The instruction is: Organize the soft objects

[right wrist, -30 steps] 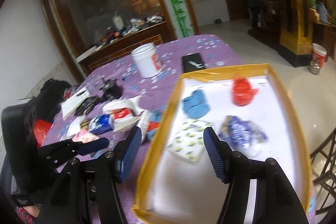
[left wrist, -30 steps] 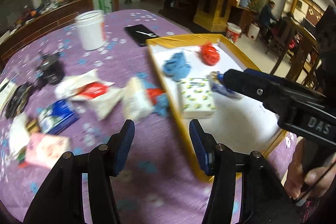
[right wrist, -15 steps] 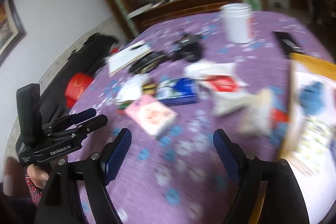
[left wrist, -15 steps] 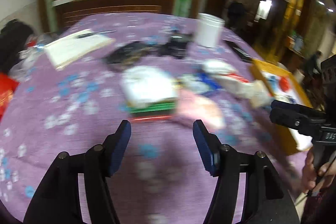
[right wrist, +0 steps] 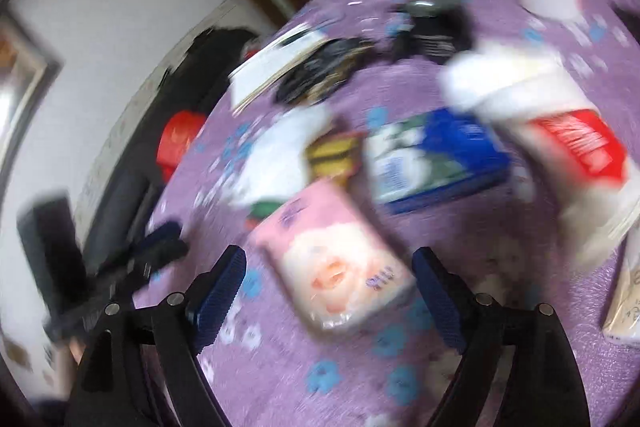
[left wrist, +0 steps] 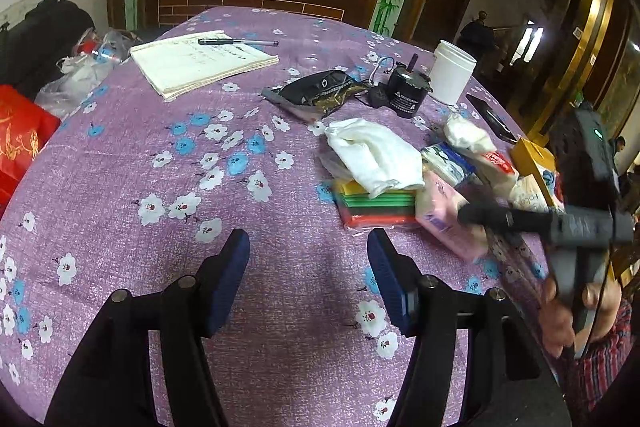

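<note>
The pink tissue pack [right wrist: 340,259] lies on the purple flowered tablecloth [left wrist: 160,187], toward the table's right-hand edge as the left wrist camera sees it, and in the blurred right wrist view it sits just ahead of the right gripper [right wrist: 328,283], in line with the gap between its blue fingers, which stand wide apart and hold nothing. Touching the pack on its far side is a stack of coloured sheets [left wrist: 376,205] with a white cloth [left wrist: 372,155] draped over it. Just beyond lie a blue-and-white pack [right wrist: 436,155] and a white pack with a red label [right wrist: 576,143]. The yellow rim of a tray [left wrist: 530,153] shows at the table's right edge. The left gripper [left wrist: 308,275] hovers over bare cloth near the front edge, its fingers also spread wide and empty. Farther back stand a white tub [left wrist: 454,71], a black pouch [left wrist: 320,91] and an open notebook [left wrist: 204,65] with a pen [left wrist: 238,43] on it.
</note>
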